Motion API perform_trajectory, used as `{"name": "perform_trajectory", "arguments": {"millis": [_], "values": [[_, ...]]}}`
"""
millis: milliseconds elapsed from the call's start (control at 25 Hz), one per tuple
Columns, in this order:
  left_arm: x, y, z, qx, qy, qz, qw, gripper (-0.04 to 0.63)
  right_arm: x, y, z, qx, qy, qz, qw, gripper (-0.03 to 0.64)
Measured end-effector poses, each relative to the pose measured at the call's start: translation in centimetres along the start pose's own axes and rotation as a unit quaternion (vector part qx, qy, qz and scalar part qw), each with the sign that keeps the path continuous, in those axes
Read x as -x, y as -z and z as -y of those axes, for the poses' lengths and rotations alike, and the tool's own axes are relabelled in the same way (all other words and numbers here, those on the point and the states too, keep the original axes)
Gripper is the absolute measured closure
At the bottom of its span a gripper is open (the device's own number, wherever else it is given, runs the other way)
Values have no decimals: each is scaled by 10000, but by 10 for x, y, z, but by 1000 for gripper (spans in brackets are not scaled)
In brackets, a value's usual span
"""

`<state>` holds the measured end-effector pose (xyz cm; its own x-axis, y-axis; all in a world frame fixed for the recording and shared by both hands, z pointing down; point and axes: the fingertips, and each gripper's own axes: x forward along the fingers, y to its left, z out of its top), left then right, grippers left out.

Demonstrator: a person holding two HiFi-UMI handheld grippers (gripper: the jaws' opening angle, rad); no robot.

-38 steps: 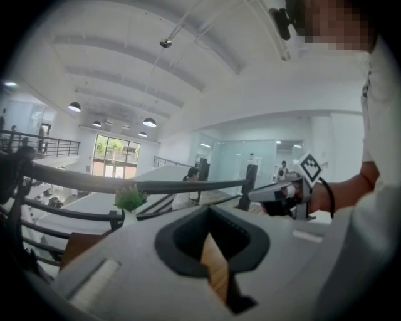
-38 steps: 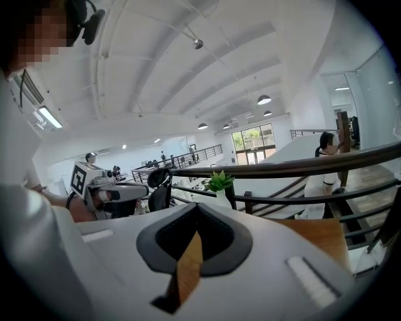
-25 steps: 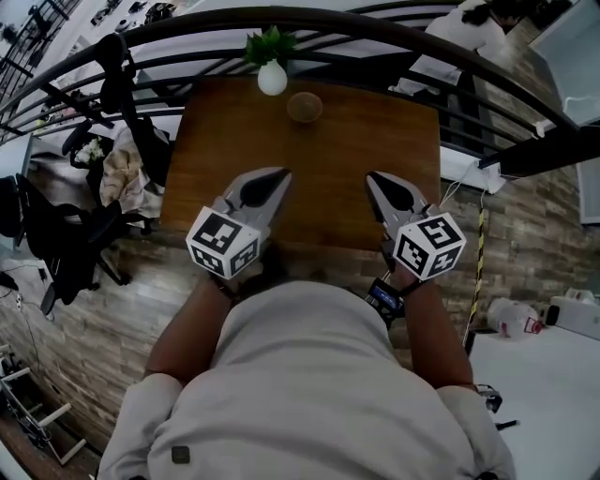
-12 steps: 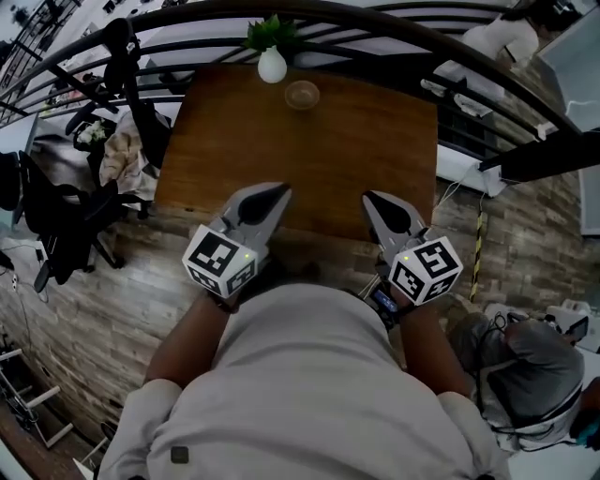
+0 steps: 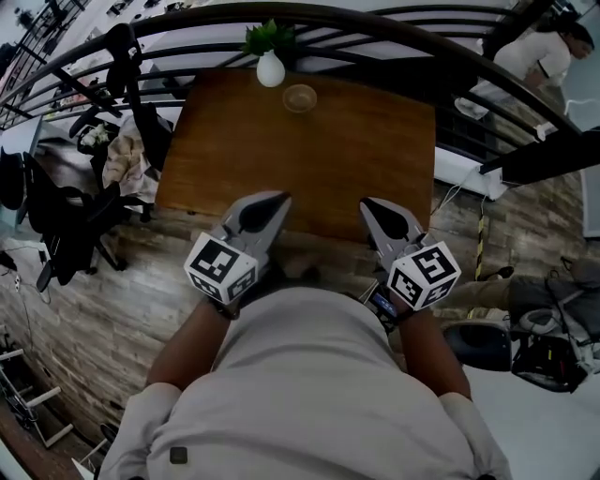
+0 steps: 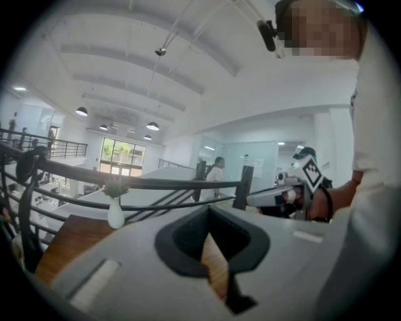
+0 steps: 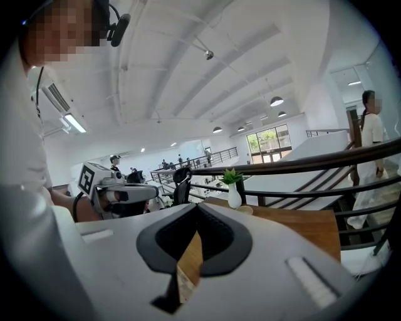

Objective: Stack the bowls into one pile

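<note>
L gripper (image 5: 274, 201) & R gripper (image 5: 372, 206) side by side at 6 o'clock, over near edge of wooden table (image 5: 356, 159). Both w/ jaws together, nothing btwn them. Far edge, 12 o'clock: bowls (image 5: 300, 97), well apart from both grippers, count unclear. White vase (image 5: 270, 70) w/ plant just beside, at 11 o'clock from them. Dark railing (image 5: 394, 28) beyond.
</note>
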<state>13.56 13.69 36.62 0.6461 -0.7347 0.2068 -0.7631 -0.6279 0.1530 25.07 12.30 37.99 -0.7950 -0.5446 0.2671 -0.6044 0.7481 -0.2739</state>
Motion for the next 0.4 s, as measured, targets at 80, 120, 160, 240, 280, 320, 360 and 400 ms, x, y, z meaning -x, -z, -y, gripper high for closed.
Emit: {"name": "perform_trajectory", "arguments": {"millis": [80,120,160,240,280,320,360,400], "values": [[0,0,2,-16,19,-12,10000,591,1,-2,0,15,5,35,10000,609],[0,-1,3,-24,24,-14,10000,591,2,-3,0,21,10,57,10000,609],[0,-1,3,-33,25,-12,10000,591,3,-4,1,22,14,79,10000,609],[-1,-4,6,-54,23,0,10000,591,6,-6,2,-1,9,116,9999,609],[-2,-5,7,-60,24,7,10000,591,8,-7,3,-18,5,131,9999,609],[-3,-7,9,-62,28,11,10000,591,11,-9,4,-32,5,144,9999,609],[-5,-8,10,-63,34,15,10000,591,13,-10,4,-40,10,157,9999,609],[-6,-9,12,-63,41,18,10000,591,15,-11,5,-47,16,169,9998,609]]}}
